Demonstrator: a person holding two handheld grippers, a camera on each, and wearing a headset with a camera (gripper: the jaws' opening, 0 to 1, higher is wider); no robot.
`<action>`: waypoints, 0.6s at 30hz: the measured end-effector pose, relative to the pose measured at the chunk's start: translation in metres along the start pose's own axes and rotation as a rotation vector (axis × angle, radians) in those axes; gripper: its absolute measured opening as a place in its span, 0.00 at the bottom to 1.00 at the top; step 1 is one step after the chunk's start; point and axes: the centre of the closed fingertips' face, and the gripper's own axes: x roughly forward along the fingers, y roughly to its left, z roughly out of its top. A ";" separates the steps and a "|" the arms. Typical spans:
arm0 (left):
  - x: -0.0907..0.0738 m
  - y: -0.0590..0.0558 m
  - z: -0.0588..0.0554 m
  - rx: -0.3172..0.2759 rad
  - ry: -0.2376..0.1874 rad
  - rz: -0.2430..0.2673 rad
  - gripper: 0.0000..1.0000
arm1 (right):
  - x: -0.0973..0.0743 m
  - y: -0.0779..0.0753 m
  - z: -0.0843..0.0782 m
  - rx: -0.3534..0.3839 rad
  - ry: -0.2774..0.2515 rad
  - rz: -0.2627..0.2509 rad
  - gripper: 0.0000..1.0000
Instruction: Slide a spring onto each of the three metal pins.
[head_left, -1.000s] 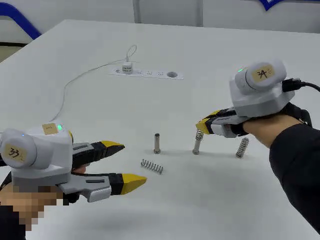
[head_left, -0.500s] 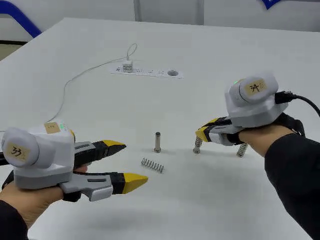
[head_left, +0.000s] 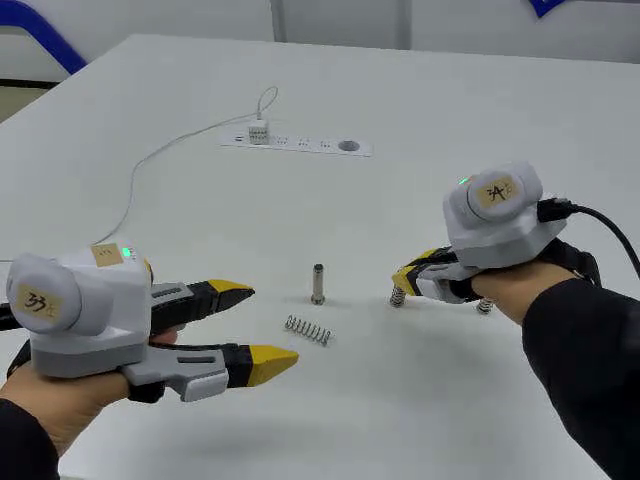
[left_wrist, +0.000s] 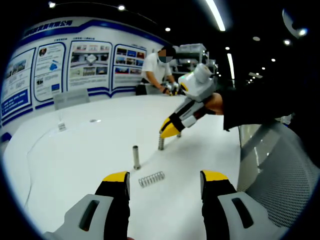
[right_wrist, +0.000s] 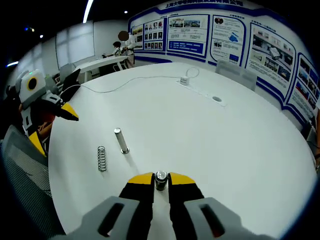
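1. The bare pin (head_left: 318, 283) is a thin, shiny metal stick with a small flat foot. It stands straight up on the smooth white tabletop (head_left: 420, 420), and nothing is around it.
2. Just in front of the bare pin, on the person's side, the loose spring (head_left: 307, 330) lies flat on its side. It is a little coil of grey wire and touches only the tabletop.
3. To the right of the bare pin stands the second pin (right_wrist: 160, 176). The fitted spring (head_left: 397, 297) is coiled around its lower part.
4. The right tongs (head_left: 403, 281) have black jaws with yellow tips and a round white body. In the right gripper view the two tips press in close on each side of the second pin's round, shiny top. They are clenched on that pin.
5. Farther right of the bare pin, past the second pin, the third pin (head_left: 485, 305) peeks out from behind the right tongs. Wire coils show on it, but most of it is hidden.
6. The left tongs (head_left: 264, 322) are to the left of the bare pin and nearer the person. Their jaws are spread wide apart, released, and hold nothing. In the left gripper view the loose spring lies just past the two yellow tips and touches neither.
7. Far behind the bare pin lies a long, flat, white power strip (head_left: 300, 145). A small white plug (head_left: 259, 131) sits in it, and a thin white cable (head_left: 130, 195) curves away to the left.
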 end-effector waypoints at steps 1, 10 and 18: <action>0.000 0.000 0.000 0.000 0.001 0.000 0.58 | 0.000 0.000 0.000 0.000 0.001 0.000 0.12; 0.000 0.000 0.000 0.002 -0.001 -0.001 0.58 | -0.003 -0.002 -0.006 0.003 0.009 -0.001 0.13; 0.001 -0.001 0.001 0.003 0.001 -0.005 0.59 | -0.011 0.003 -0.016 0.010 0.014 -0.003 0.14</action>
